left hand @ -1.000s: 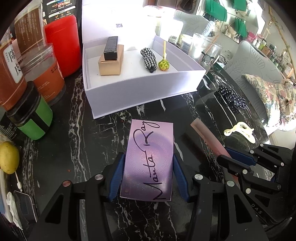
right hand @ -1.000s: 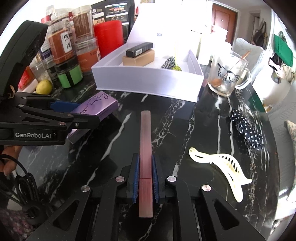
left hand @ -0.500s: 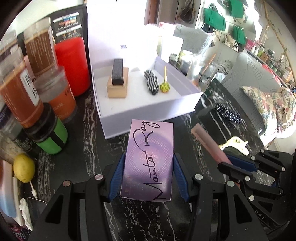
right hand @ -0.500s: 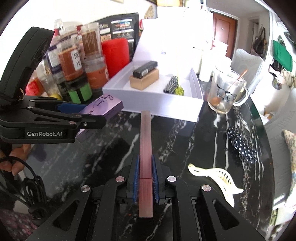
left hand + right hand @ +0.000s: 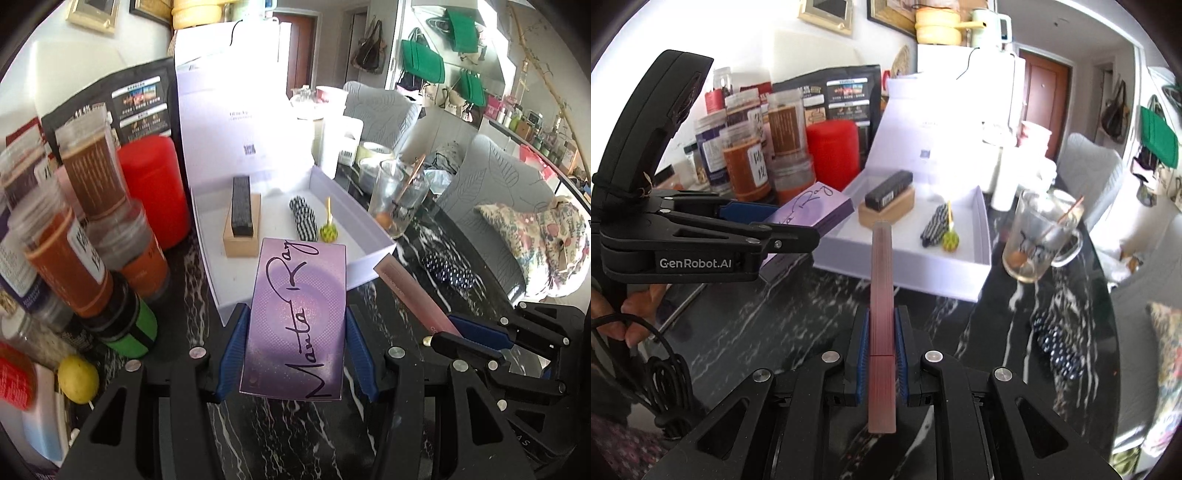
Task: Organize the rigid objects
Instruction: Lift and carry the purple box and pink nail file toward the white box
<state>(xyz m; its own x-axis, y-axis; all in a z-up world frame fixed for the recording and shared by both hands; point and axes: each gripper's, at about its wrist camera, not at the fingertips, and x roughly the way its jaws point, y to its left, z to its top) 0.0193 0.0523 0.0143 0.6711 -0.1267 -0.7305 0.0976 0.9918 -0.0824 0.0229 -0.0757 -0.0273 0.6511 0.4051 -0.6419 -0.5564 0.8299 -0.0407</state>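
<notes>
**Two items clamped and lifted, both aimed at the white box**

Left gripper (image 5: 295, 354) closed across the width of a flat purple box (image 5: 299, 317) with a handwritten script on its lid, blue pads pressed to both long edges. Gripped near the rear end, so most of the lid juts forward and the front edge overlaps the near wall of the white box (image 5: 369, 266) in the left wrist view. Held clear of the black marble table (image 5: 280, 435), nose tilted downward toward the tray.

Right gripper (image 5: 881, 354) pinched tight on a slim pink tube (image 5: 882, 295), jaws nearly together because the tube is so narrow. Clamped low on its length, long end projecting straight ahead, tip lined up with the tray's near wall. Also off the table, pointed down and forward.

Probably grasped this way to let each piece be slid in lengthwise, front end first, without the fingers fouling the wall. Side by side, left unit just to the left of the right in the right wrist view, with a hand (image 5: 631, 317) visible on its handle.

Already inside the tray: a black bar (image 5: 242, 206) stacked on a tan block (image 5: 242, 240), a checked roll (image 5: 303, 218), a small green ball on a stick (image 5: 328, 230). Free floor space mostly toward the front, likely the drop zone.

Not yet sorted: a polka-dot piece (image 5: 1058, 343) on the table to the right
</notes>
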